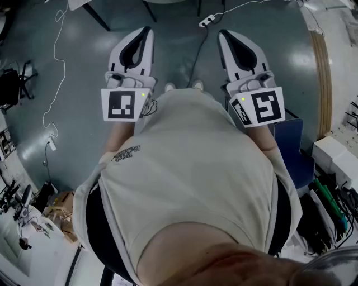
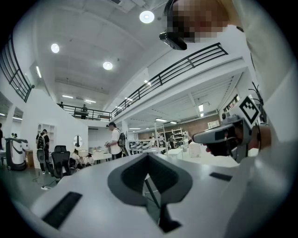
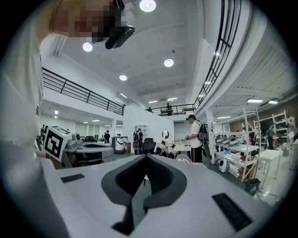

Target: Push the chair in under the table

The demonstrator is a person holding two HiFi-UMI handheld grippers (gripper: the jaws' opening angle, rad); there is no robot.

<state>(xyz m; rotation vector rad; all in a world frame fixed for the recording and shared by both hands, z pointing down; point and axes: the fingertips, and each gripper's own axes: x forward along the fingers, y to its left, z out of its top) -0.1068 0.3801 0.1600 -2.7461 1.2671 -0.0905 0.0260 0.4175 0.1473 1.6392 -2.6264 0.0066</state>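
Note:
Both grippers are held level in front of my chest, over the grey floor. The left gripper (image 1: 146, 29) has its jaws shut with nothing between them, and its tips (image 2: 148, 155) point into the open hall. The right gripper (image 1: 222, 33) is shut and empty too (image 3: 146, 157). Each shows in the other's view: the right gripper (image 2: 223, 135) and the left gripper (image 3: 70, 146). A blue chair (image 1: 290, 142) stands close by my right side, partly hidden by my arm. Dark table legs (image 1: 96, 15) and a white table edge show at the top left, ahead of the grippers.
A power strip (image 1: 206, 21) and cables lie on the floor ahead. A black office chair (image 1: 14, 86) stands at the far left, a cluttered bench at the lower left, white shelving (image 1: 335, 162) at the right. A person with a backpack (image 3: 195, 137) stands far off in the hall.

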